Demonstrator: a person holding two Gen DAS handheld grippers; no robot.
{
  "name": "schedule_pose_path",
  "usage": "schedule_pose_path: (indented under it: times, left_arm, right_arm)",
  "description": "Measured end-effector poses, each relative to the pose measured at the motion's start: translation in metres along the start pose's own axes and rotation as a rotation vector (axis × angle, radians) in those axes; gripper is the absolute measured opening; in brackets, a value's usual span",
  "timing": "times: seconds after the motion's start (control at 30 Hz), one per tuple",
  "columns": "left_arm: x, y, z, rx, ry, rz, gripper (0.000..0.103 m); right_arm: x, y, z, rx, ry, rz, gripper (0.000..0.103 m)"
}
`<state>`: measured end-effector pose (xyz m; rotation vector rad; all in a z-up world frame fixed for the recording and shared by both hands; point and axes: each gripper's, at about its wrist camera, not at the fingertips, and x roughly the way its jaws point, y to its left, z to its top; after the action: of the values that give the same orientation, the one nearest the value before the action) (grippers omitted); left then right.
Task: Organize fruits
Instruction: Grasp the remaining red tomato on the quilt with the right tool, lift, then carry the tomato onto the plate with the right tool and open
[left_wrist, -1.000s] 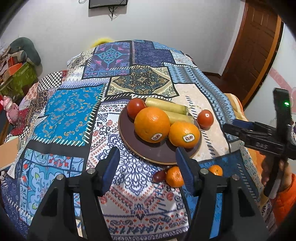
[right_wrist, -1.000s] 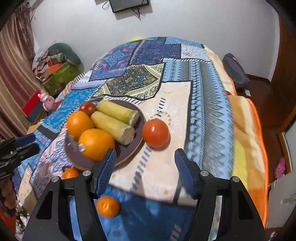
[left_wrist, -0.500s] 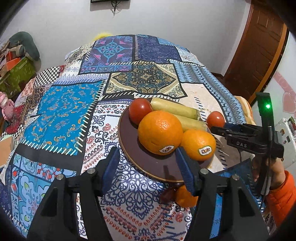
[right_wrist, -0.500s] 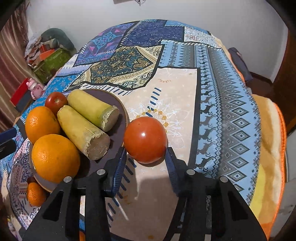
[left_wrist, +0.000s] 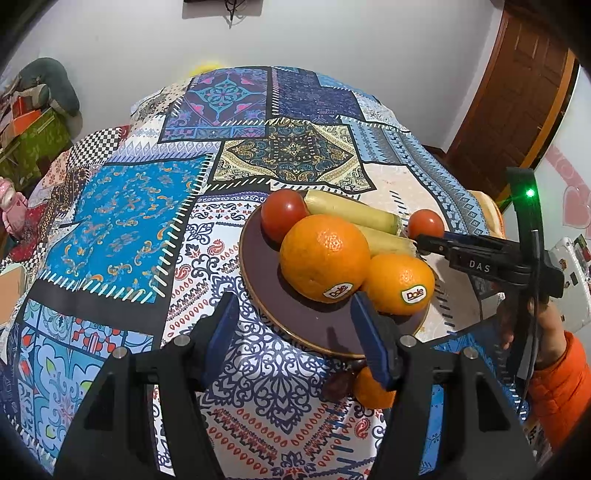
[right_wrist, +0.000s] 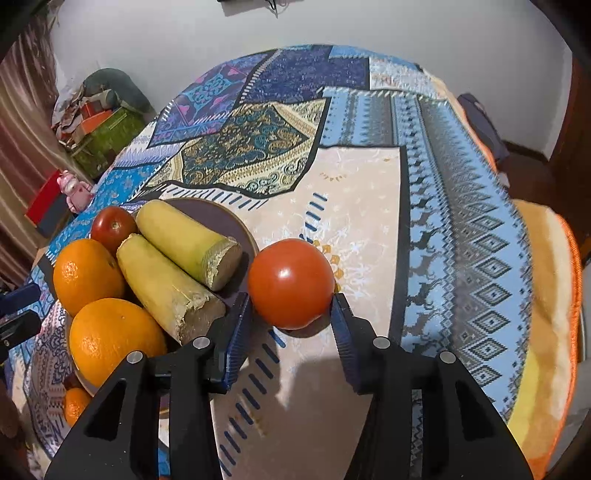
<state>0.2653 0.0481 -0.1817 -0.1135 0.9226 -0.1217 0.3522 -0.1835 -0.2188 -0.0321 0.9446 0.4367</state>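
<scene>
A dark plate (left_wrist: 258, 273) on the patterned cloth holds two oranges (left_wrist: 325, 258), two yellow stalk pieces (right_wrist: 177, 284) and a small tomato (left_wrist: 282, 216). A larger tomato (right_wrist: 290, 282) lies on the cloth just right of the plate (right_wrist: 221, 218). My right gripper (right_wrist: 291, 314) has its jaws around this tomato, the pads touching or almost touching its sides. My left gripper (left_wrist: 295, 328) is open and empty above the plate's near rim. A small orange (left_wrist: 371, 387) and a dark fruit (left_wrist: 338, 384) lie below the plate.
The cloth-covered table (left_wrist: 129, 229) drops away at its right edge (right_wrist: 546, 277). A wooden door (left_wrist: 517, 99) stands at the right. Boxes and clutter (right_wrist: 96, 125) sit on the floor at the left.
My right gripper moved forward to the loose tomato and narrowed its jaws around it. My left gripper moved closer to the plate and stayed open.
</scene>
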Motion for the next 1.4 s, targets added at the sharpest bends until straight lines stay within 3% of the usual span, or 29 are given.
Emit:
schedule_pose_path:
  times: [0.07,0.2,0.27,0.43,0.63,0.8,1.17,1.4]
  left_arm:
    - [0.001,0.0,0.0,-0.001,0.001,-0.001,0.062]
    - [0.001,0.002,0.0,-0.008,-0.001,-0.002,0.062]
    - [0.001,0.003,0.0,-0.015,0.0,-0.005,0.062]
    - [-0.002,0.004,-0.002,-0.019,-0.004,-0.009,0.062]
    - [-0.002,0.006,-0.001,-0.017,-0.004,-0.008,0.062]
    - [0.0,0.009,-0.002,-0.028,-0.001,-0.011,0.062]
    - [0.0,0.011,-0.002,-0.023,-0.009,-0.007,0.062]
    - [-0.003,0.014,-0.001,-0.035,-0.022,0.004,0.062]
  right_arm:
    - [-0.003,0.002,0.0,-0.019,-0.009,-0.01,0.038]
    - [-0.018,0.012,0.003,-0.077,-0.037,-0.028,0.019]
    - [-0.021,0.015,0.006,-0.104,-0.024,-0.034,0.019]
    - [-0.016,0.014,0.012,-0.081,-0.01,-0.028,0.034]
    - [0.005,0.005,0.021,-0.042,0.022,-0.051,0.044]
    - [0.023,0.002,0.023,-0.04,0.066,-0.02,0.044]
    - [-0.002,0.012,0.019,-0.096,-0.037,-0.024,0.043]
    - [-0.028,0.058,0.035,-0.213,-0.097,0.053,0.043]
